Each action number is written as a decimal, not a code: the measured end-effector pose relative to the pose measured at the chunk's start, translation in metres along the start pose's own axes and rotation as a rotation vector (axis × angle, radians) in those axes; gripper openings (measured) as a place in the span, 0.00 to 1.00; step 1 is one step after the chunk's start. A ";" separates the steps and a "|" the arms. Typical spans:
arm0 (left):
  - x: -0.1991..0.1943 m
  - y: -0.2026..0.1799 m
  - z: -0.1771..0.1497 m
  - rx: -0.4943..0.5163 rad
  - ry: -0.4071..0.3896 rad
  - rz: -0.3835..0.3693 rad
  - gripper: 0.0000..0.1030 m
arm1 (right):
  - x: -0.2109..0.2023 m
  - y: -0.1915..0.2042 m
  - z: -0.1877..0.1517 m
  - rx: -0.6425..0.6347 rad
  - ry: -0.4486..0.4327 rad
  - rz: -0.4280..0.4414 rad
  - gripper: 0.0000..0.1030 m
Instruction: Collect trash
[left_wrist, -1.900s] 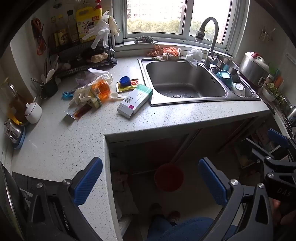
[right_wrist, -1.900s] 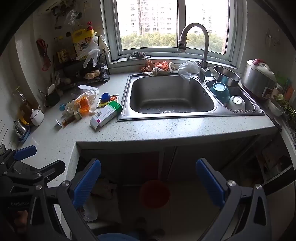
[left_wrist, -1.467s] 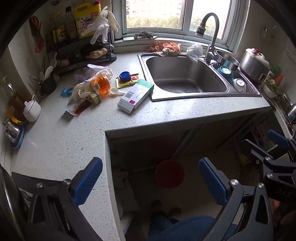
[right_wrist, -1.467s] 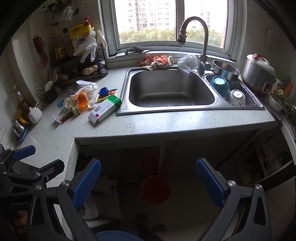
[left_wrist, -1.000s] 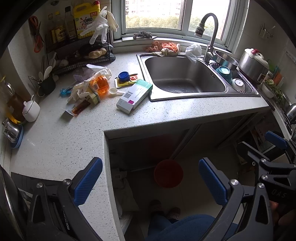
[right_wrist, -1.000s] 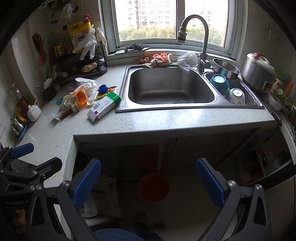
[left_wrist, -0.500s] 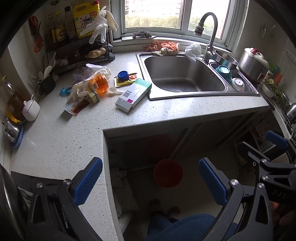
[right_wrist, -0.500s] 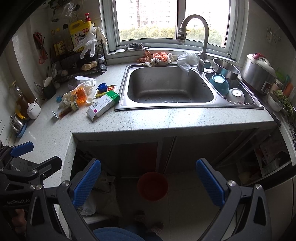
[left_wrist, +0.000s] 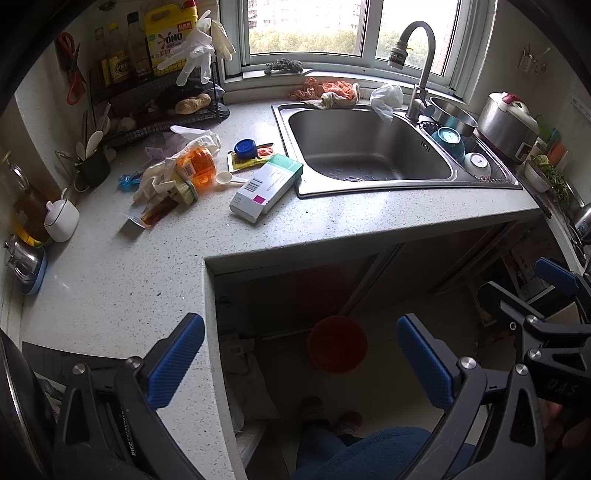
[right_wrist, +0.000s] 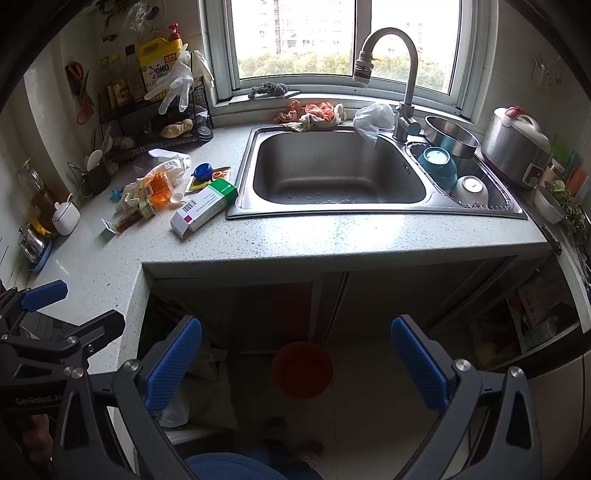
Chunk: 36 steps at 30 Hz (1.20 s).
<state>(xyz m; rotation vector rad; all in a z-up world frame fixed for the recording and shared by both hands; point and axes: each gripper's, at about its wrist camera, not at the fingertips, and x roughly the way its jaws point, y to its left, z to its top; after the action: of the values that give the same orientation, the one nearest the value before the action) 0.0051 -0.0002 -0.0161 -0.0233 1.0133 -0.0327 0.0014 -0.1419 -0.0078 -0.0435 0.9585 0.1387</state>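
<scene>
The trash lies in a loose cluster on the speckled counter (left_wrist: 110, 288), just left of the sink (left_wrist: 369, 155), at about eleven o'clock in both wrist views. Nearest the sink rim is a white carton with a green end and a pink patch (left_wrist: 266, 187), lying flat and skewed. It looks like light, stiff cardboard, probably easy to crush, so a light pinch across its narrow width near the middle should serve best.

At nine o'clock from it sits a crumpled plastic bag around an orange container (left_wrist: 195, 162). The film is soft and slippery and likely to slide between the pads, so the bunched top fold seems the better hold. A white plastic scoop (left_wrist: 226, 179) lies between the two. At twelve o'clock from the carton, a blue cap (left_wrist: 245, 148) rests on a yellow sachet (left_wrist: 251, 160), which is flat and thin and hard to get a pad under. Toward seven o'clock of the bag lies a dark sauce packet (left_wrist: 155, 214), equally flat.

On the floor, under the counter's open front, stands a red bin (left_wrist: 337, 349), the likely destination.

The left gripper (left_wrist: 301, 369) hangs over the counter's corner, jaws spread wide with nothing between them. The right gripper (right_wrist: 295, 365) is the same, wide apart and empty, over the floor and bin. Both are well apart from the trash, so nothing has been collected yet.
</scene>
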 end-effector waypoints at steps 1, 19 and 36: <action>0.001 0.000 -0.001 0.000 0.002 0.000 1.00 | 0.001 0.000 0.000 -0.001 0.000 0.001 1.00; 0.042 0.002 -0.013 0.007 0.076 0.007 1.00 | 0.031 0.002 -0.007 -0.050 0.069 -0.011 1.00; 0.049 -0.002 -0.010 -0.035 0.056 0.036 1.00 | 0.042 -0.005 0.004 -0.079 0.040 0.047 1.00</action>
<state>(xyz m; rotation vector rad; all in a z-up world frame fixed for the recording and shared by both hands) 0.0223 -0.0044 -0.0625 -0.0357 1.0701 0.0175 0.0289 -0.1420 -0.0398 -0.0965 0.9946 0.2196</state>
